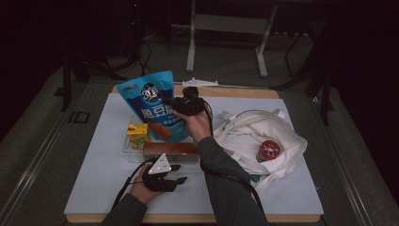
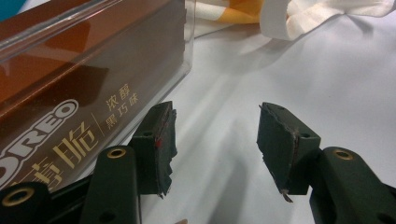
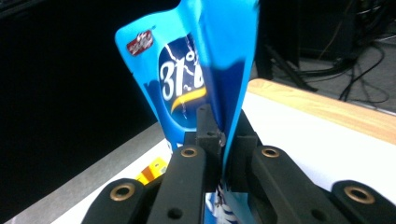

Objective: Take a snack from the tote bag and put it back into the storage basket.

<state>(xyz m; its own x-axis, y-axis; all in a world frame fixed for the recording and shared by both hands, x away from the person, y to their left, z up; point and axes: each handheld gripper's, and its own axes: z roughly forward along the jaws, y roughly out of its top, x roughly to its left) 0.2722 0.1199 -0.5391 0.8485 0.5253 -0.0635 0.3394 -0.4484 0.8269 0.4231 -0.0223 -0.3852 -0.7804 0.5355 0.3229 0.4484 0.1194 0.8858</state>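
Right forearm reaching forward over the table (image 1: 282, 197), right gripper (image 1: 175, 104) clamped on the blue snack bag (image 1: 151, 101) edge, bag upright, long axis vertical, top upward, left gripper (image 1: 181, 173) resting, jaws apart, empty, brown biscuit box (image 2: 70, 93) just beside

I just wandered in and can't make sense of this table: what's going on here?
A person is working with a hand-held tool in each hand. The right tool is clamped on the edge of a blue snack pouch, held upright above a clear tray that holds a yellow juice box and a brown Oreo box. The left tool rests open on the white table beside that box. A white tote bag lies to the right.
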